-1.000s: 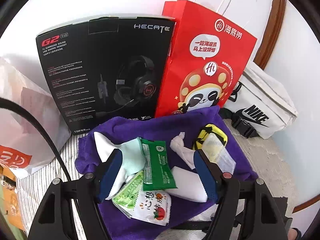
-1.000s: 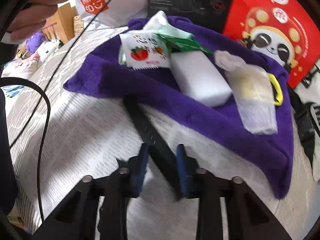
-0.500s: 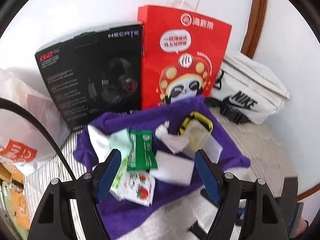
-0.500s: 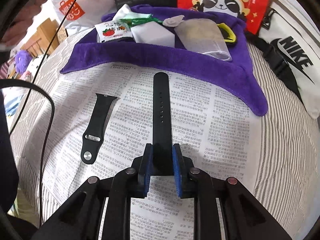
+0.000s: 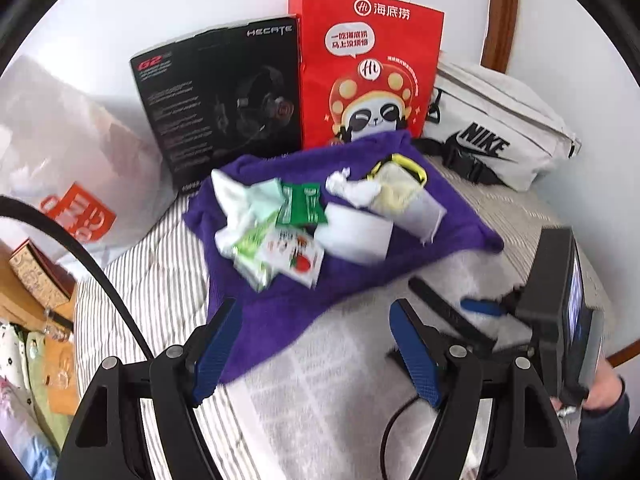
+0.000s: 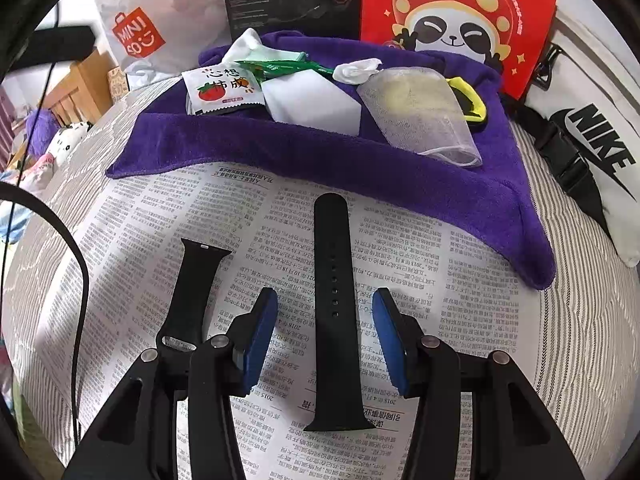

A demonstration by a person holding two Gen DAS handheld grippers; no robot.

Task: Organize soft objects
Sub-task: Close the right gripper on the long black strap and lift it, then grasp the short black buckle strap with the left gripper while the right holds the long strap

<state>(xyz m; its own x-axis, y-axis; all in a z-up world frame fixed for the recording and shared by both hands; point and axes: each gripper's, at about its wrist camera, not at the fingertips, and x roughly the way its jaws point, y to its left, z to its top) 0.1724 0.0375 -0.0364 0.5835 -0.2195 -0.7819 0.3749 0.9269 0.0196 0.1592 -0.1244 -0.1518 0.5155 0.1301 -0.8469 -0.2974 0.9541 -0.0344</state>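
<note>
A long black watch strap [image 6: 334, 312] lies flat on the newspaper [image 6: 440, 320], between the open fingers of my right gripper [image 6: 325, 332]. A shorter black strap [image 6: 192, 288] lies to its left. A purple towel [image 6: 280, 148] behind them carries a white sponge block [image 6: 312, 100], a tomato sachet [image 6: 220, 90], a green sachet [image 6: 280, 66], a mesh pouch [image 6: 420, 112] and crumpled tissue [image 6: 356, 70]. My left gripper [image 5: 316, 352] is open and empty above the towel's [image 5: 280, 312] near edge. The right gripper's body [image 5: 560, 312] shows at the right of the left wrist view.
Against the wall stand a black headset box [image 5: 224, 100], a red paper bag [image 5: 368, 68], a white Nike bag [image 5: 500, 140] and a Miniso plastic bag [image 6: 140, 36]. The striped bed cover [image 5: 152, 280] lies under everything. A black cable [image 6: 80, 280] runs at left.
My right gripper has opened and let the long strap down onto the newspaper. My left gripper has drawn back from the towel's items, staying open.
</note>
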